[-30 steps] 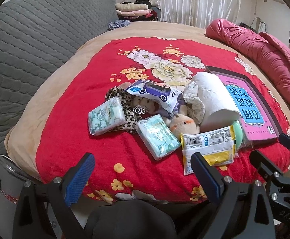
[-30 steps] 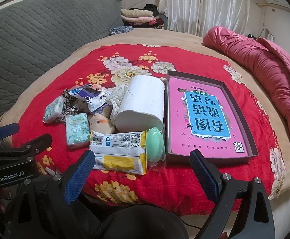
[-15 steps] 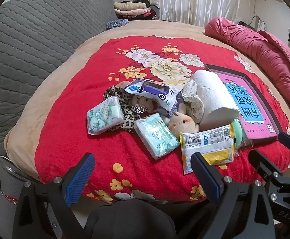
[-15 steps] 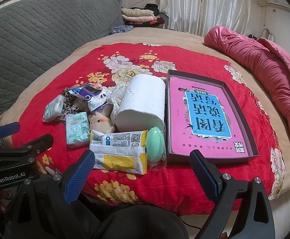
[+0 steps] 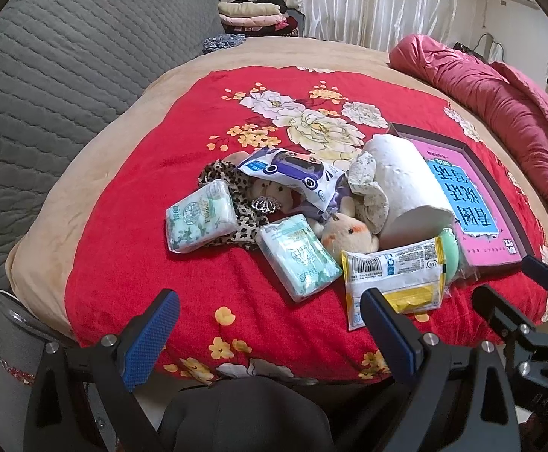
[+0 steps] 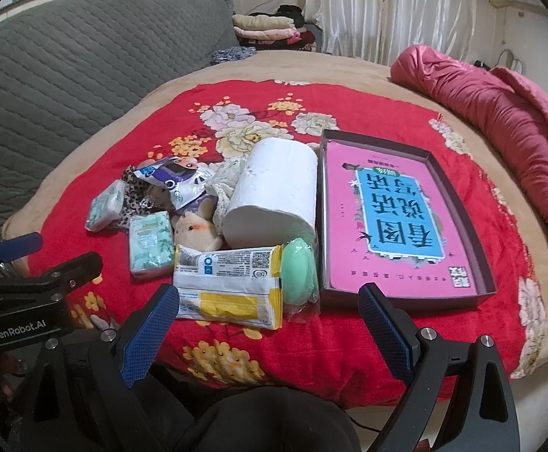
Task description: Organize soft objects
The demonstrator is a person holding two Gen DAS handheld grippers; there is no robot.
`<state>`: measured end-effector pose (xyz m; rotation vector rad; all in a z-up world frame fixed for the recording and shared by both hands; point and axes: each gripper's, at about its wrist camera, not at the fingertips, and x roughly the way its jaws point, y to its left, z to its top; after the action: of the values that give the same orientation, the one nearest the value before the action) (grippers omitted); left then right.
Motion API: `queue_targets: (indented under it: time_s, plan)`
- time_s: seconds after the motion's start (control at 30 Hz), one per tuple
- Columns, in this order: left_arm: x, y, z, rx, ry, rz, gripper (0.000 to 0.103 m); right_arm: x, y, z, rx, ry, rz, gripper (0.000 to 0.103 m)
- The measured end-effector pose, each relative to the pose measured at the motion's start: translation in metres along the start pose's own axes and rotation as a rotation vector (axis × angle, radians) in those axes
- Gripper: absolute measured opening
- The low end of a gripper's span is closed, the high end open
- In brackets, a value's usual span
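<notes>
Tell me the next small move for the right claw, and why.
Probably lower the open right claw onto the yellow pack: it lies nearest, on top of the pile, right beside the empty tray.

I see my left gripper [image 5: 270, 324] at the bottom of its own camera view, with the jaws spread wide and nothing between them. The blue pads [image 5: 151, 337] face each other across a large gap. My right gripper [image 6: 268, 324] stands the same way, jaws wide apart and empty, both black fingers pointing forward. The two grippers are side by side and near each other: in the left view the right one shows at the right edge, and in the right view the left one shows at the left edge.
</notes>
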<state>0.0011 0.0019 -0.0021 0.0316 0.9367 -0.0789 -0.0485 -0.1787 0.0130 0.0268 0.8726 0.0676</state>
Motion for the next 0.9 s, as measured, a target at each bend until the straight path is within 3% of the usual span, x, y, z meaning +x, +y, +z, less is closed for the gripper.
queue_targets:
  time_s: [0.23, 0.43, 0.6, 0.67, 0.9]
  plan:
    - [0.005, 0.012, 0.002, -0.034, 0.015, -0.014, 0.097, 0.006, -0.02, 0.0, 0.082, 0.028, 0.057, 0.096]
    - [0.015, 0.029, 0.005, -0.073, 0.033, -0.009, 0.097, 0.017, -0.021, -0.001, 0.078, 0.079, 0.113, 0.096]
    - [0.03, 0.043, 0.004, -0.105, 0.062, -0.004, 0.097, 0.032, -0.033, 0.005, 0.111, 0.125, 0.107, 0.096]
    - [0.035, 0.048, 0.004, -0.117, 0.071, 0.0, 0.097, 0.035, -0.03, 0.006, 0.116, 0.155, 0.148, 0.096]
    - [0.049, 0.067, 0.006, -0.159, 0.087, 0.014, 0.097, 0.064, 0.025, 0.001, -0.064, 0.291, 0.139, 0.096]
